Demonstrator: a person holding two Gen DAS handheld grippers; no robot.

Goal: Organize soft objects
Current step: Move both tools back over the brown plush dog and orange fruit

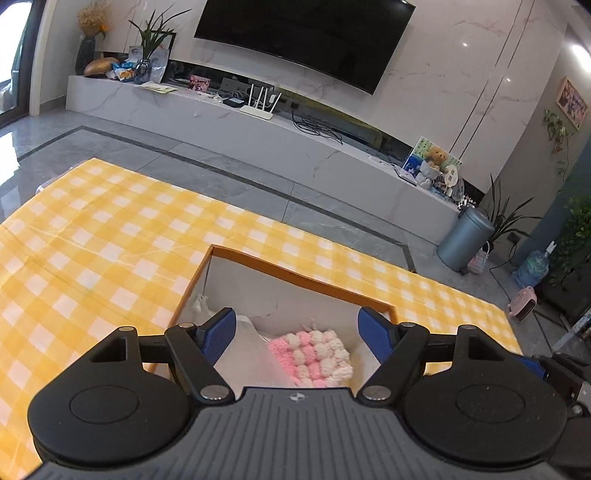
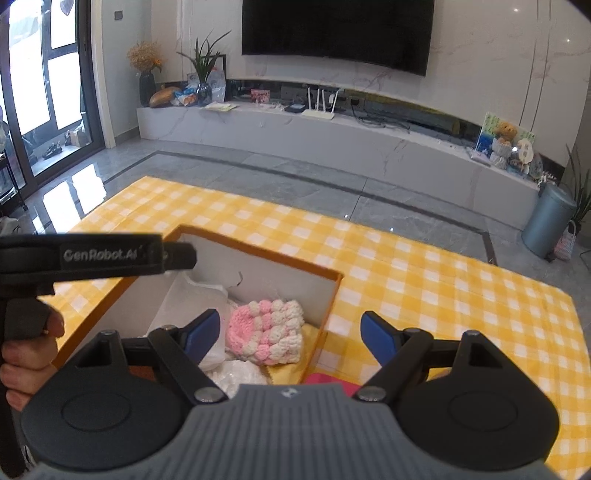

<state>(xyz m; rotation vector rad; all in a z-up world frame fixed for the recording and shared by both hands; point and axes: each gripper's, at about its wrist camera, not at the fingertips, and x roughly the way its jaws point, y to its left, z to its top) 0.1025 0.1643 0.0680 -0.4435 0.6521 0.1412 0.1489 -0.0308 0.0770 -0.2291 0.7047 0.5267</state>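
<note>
The worktop, spread with a yellow and white checked cloth, fills the lower half of both views, and the orange-edged box with white inner walls stands on it as the landmark for everything else. Beyond the box, across a strip of grey tiled floor, a long marble TV bench runs under a dark wall-mounted television; a white router sits on the bench behind the box, a teddy bear far to the box's right, and a blue-grey bin stands on the floor off the worktop's right corner.

Inside the box lies the pink and white knitted piece, resting against the far right inner corner, with white crinkled plastic bags heaped to its left. A bright pink soft item shows just outside the box's near right corner, mostly hidden by the right tool's body.

The left tool hangs over the box with its blue pads wide apart and nothing between them, the knitted piece showing in the gap below. The right tool is likewise spread wide and empty, straddling the box's right wall. In the right wrist view the left tool's handle and the left hand gripping it block the box's left side
</note>
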